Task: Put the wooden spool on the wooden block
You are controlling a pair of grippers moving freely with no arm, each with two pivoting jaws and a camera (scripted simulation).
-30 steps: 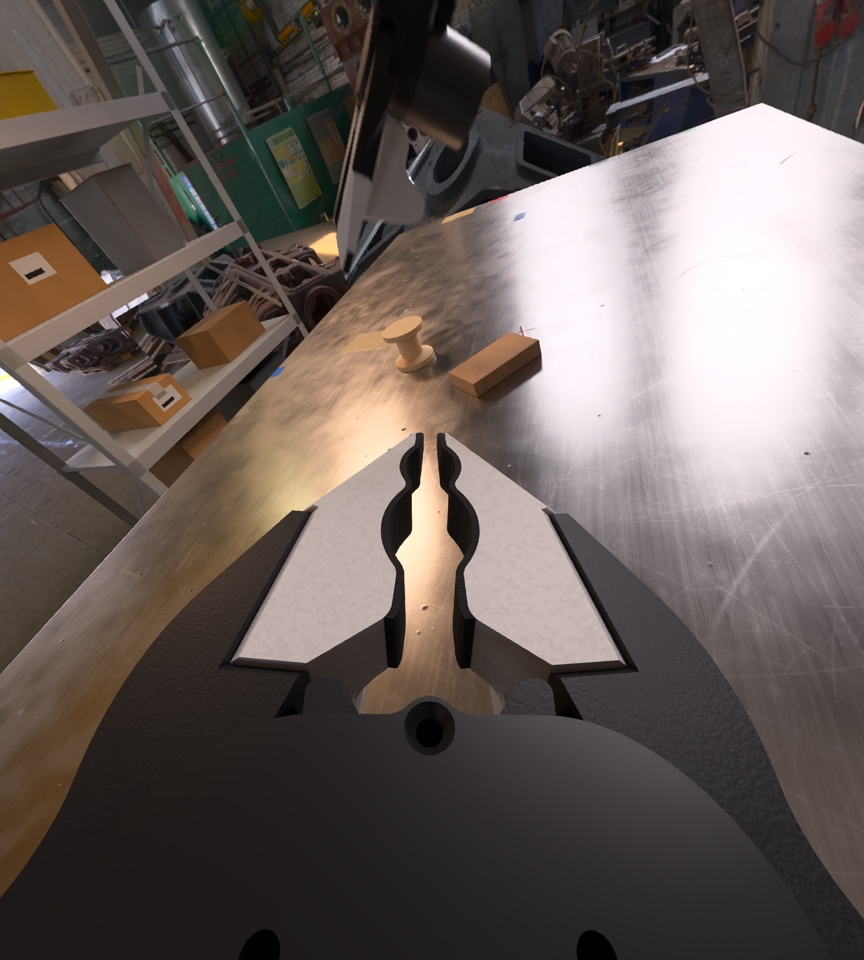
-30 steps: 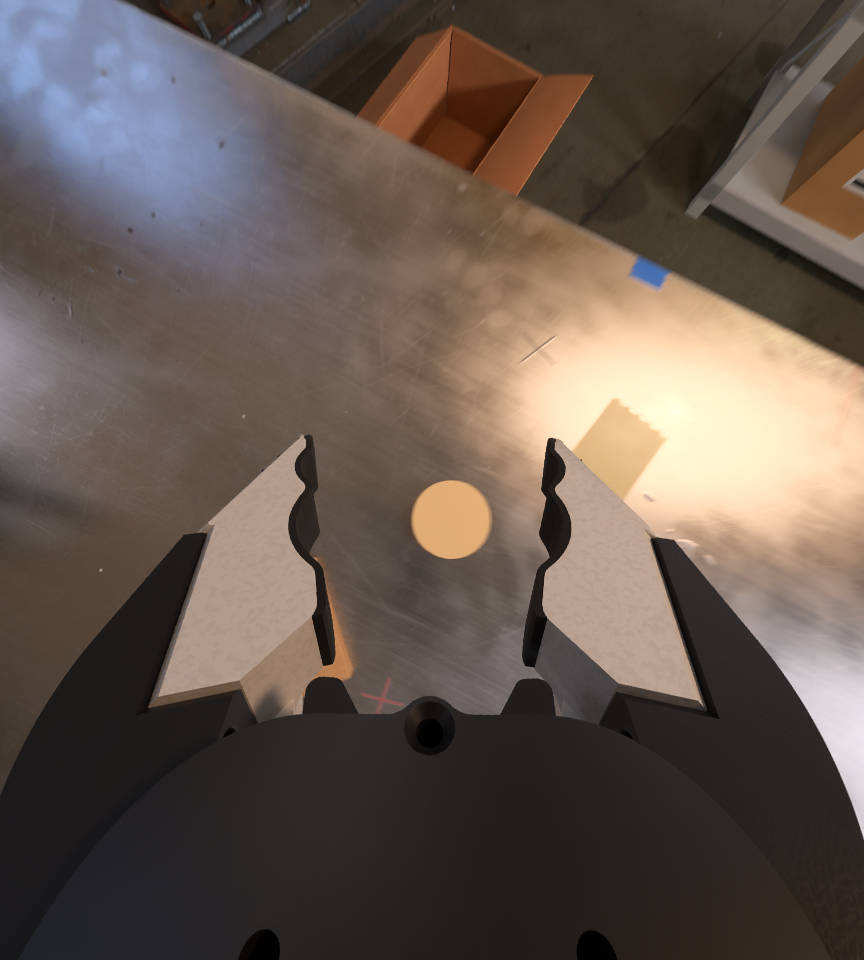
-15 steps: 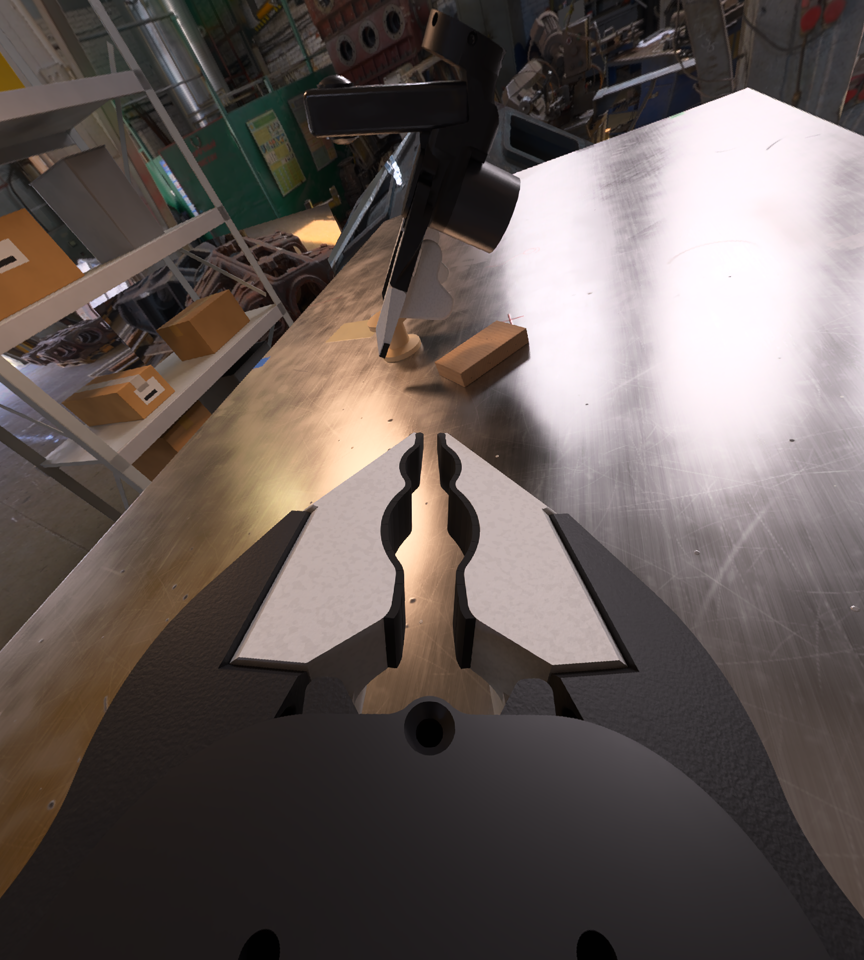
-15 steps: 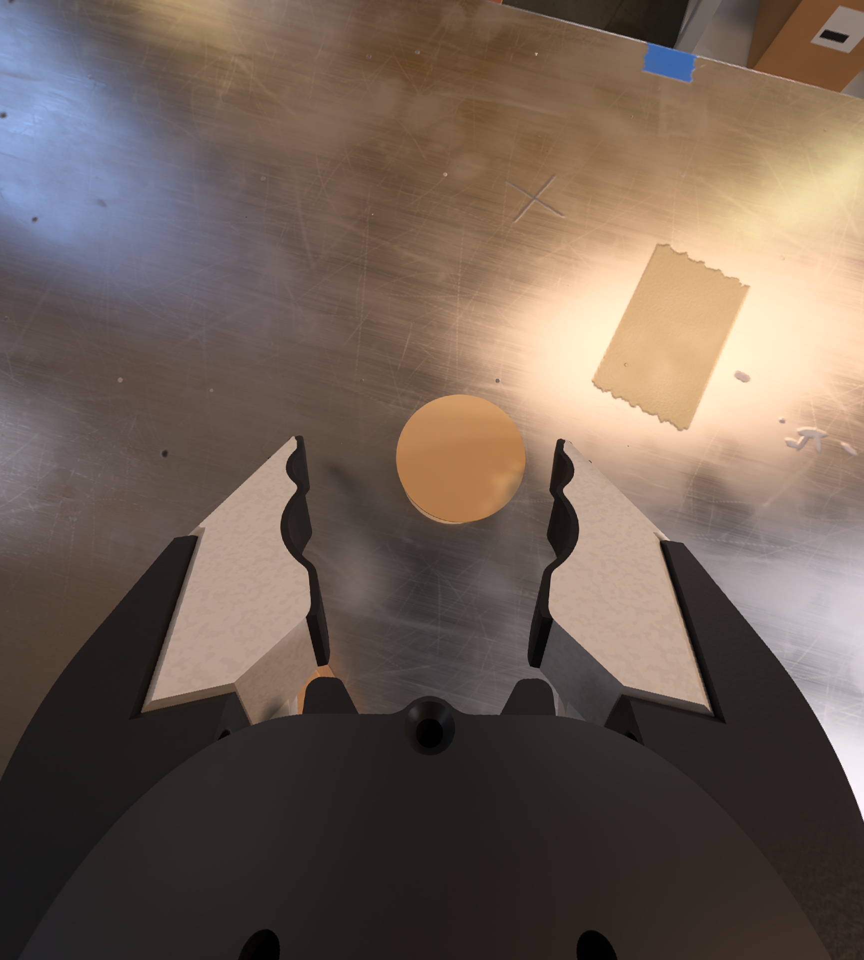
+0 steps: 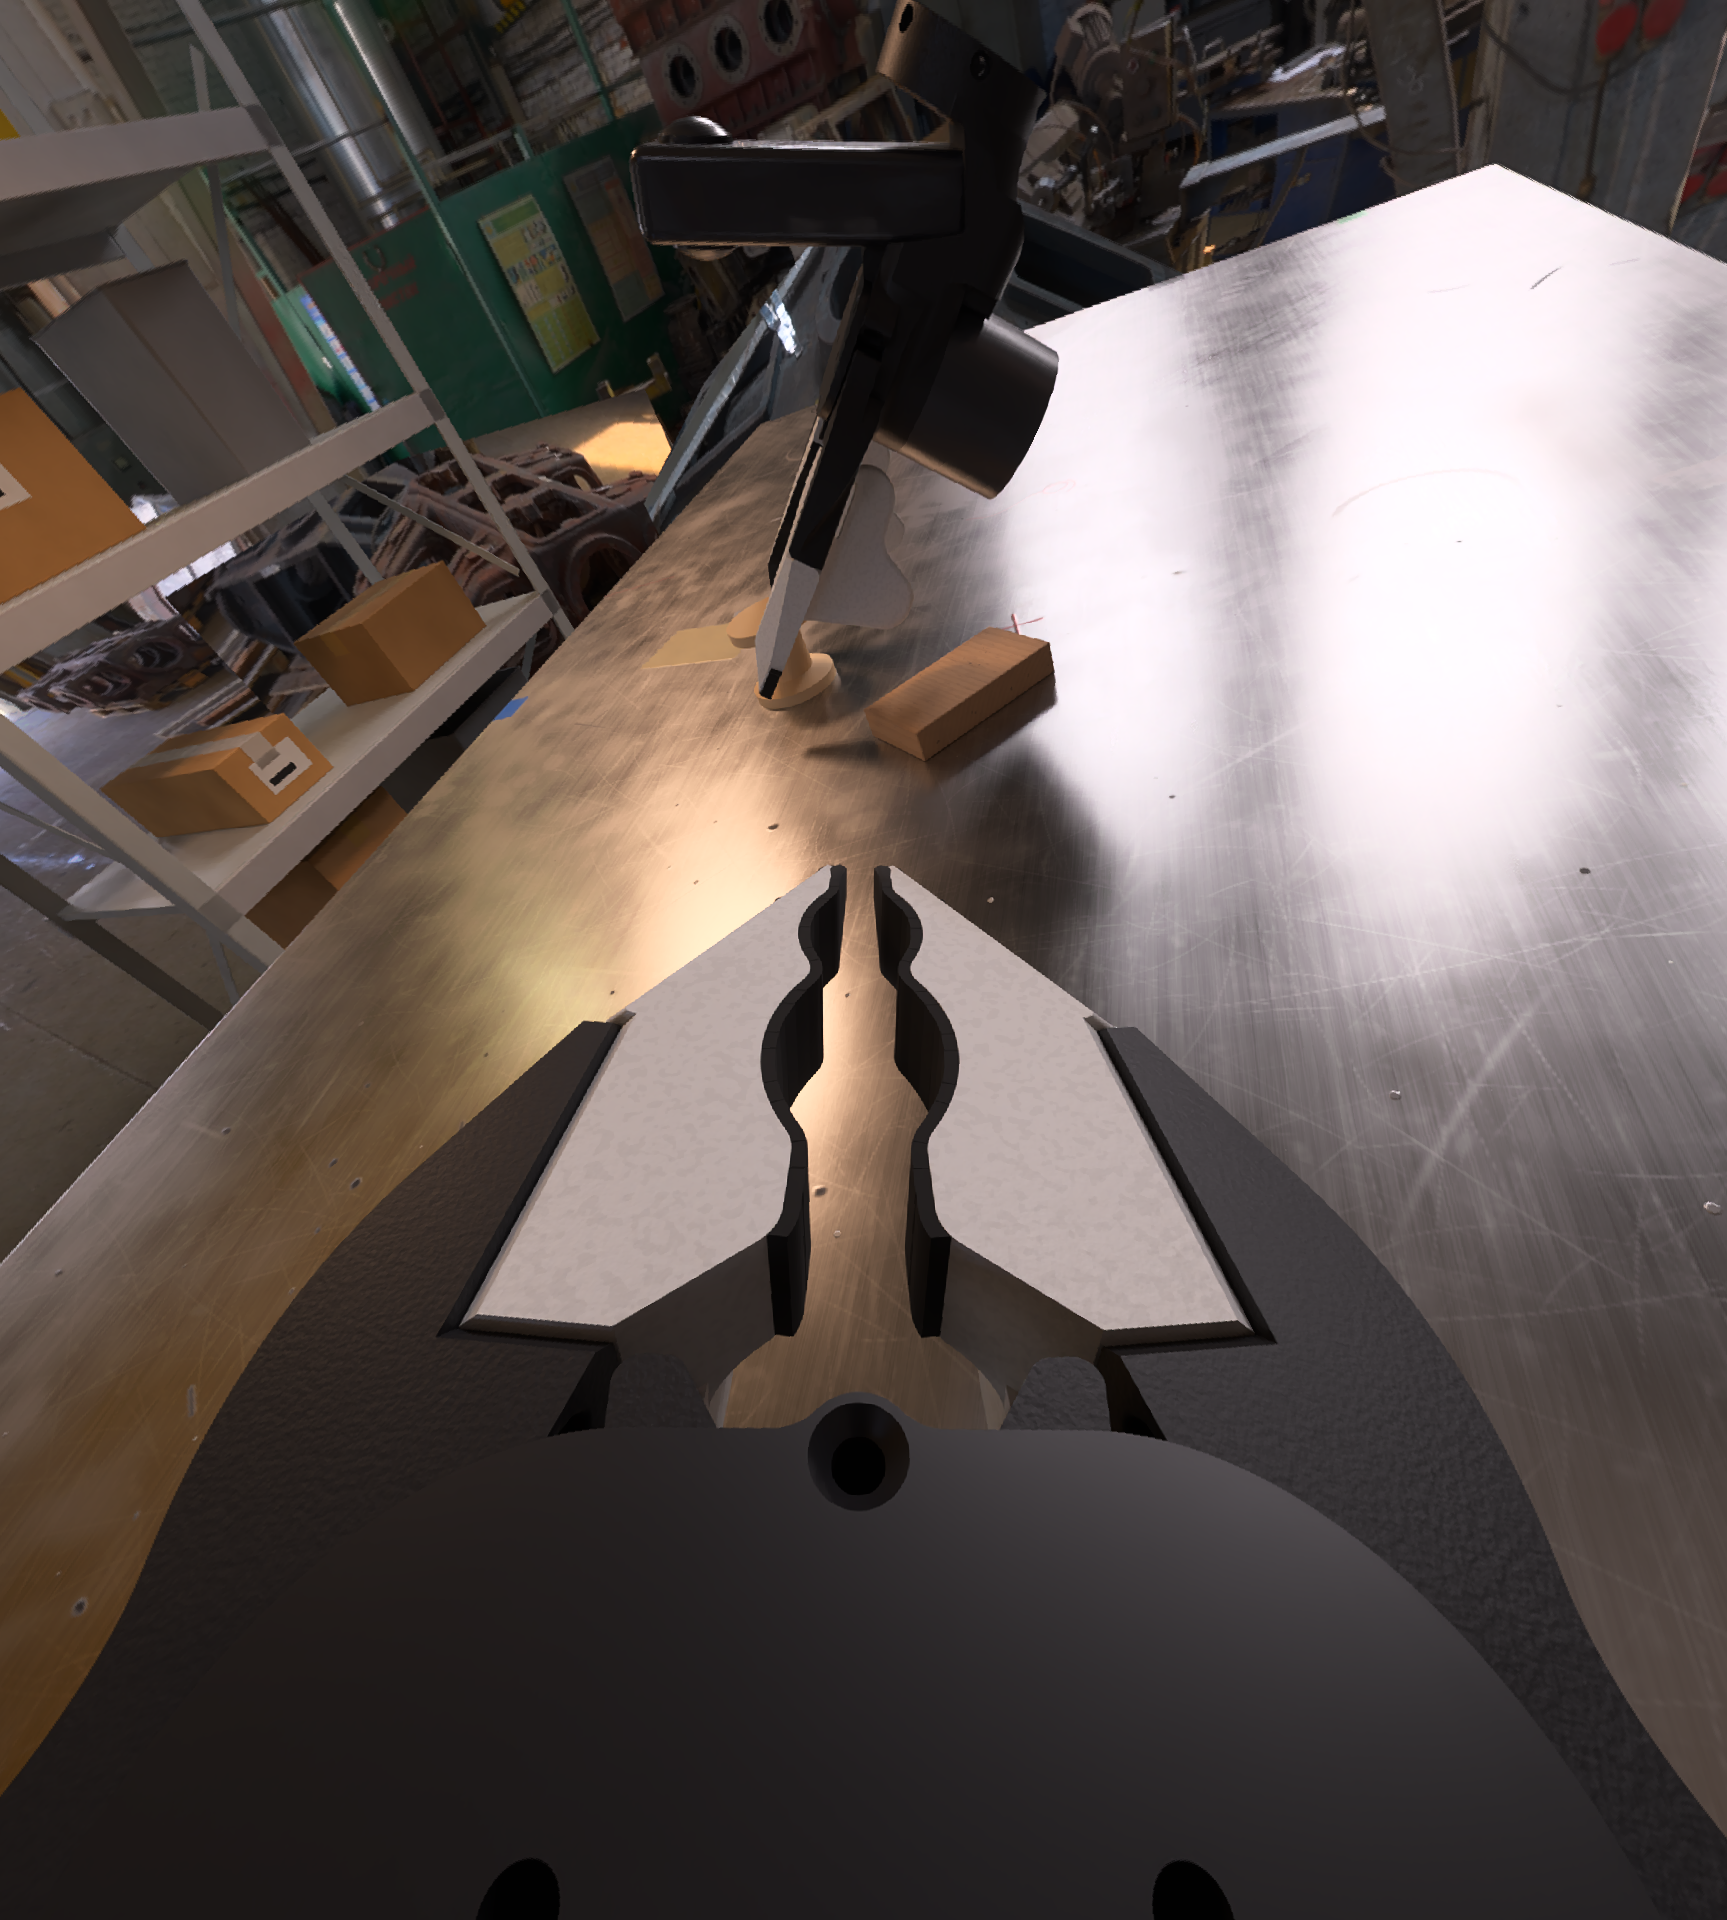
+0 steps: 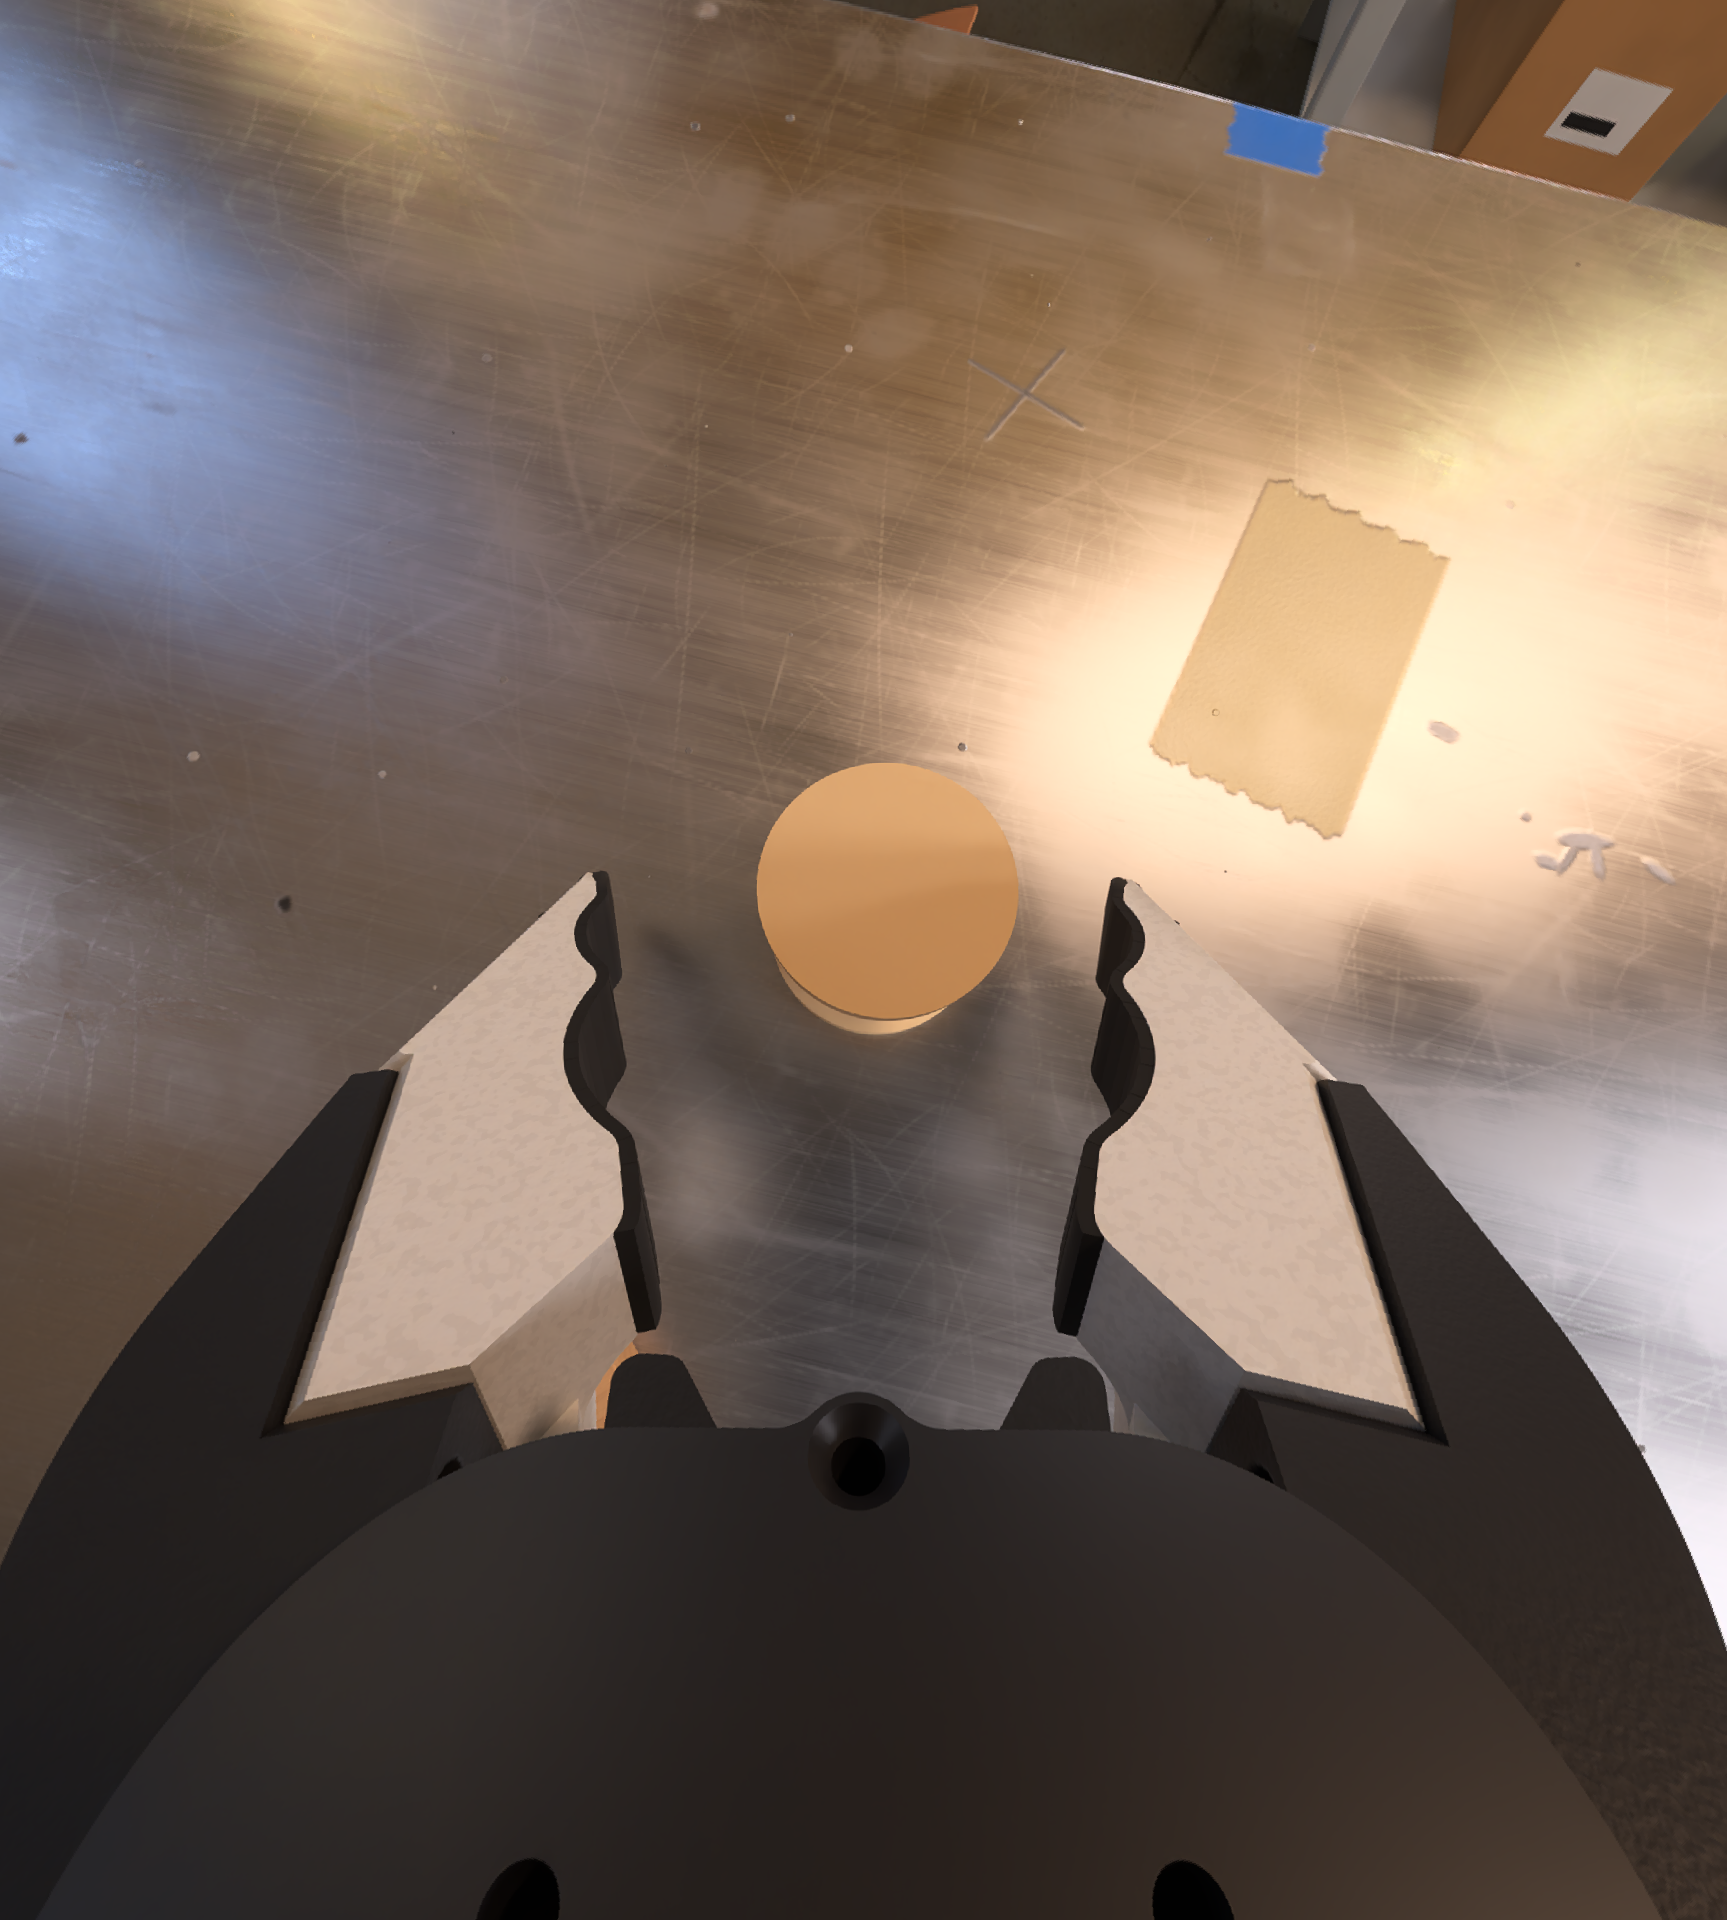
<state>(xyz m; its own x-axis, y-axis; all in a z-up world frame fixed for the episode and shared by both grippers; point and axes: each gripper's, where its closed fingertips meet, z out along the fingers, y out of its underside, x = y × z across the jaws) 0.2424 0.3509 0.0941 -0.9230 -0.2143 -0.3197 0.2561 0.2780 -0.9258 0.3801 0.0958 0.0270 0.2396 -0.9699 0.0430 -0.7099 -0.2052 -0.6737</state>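
Note:
The wooden spool (image 6: 888,904) stands upright on the metal table. I see its round top from above in the right wrist view. My right gripper (image 6: 859,896) is open, with one fingertip on each side of the spool's top, not touching it. In the left wrist view the right gripper (image 5: 815,639) hangs down over the spool (image 5: 805,677), whose base flange shows. The wooden block (image 5: 963,688) lies flat just right of the spool; a sliver of the block (image 6: 618,1390) shows behind my right gripper's left finger. My left gripper (image 5: 857,883) is shut and empty, low over the table, well short of both.
A tan piece of tape (image 6: 1300,655) lies flat on the table (image 5: 1358,935) beyond the spool. Blue tape (image 6: 1274,135) marks the table's far edge. A white shelf rack (image 5: 215,468) with cardboard boxes (image 5: 386,634) stands left of the table.
My right gripper has come down over the spool, staying open; its fingertips now flank the spool's top. My left gripper stays shut and has hardly moved.

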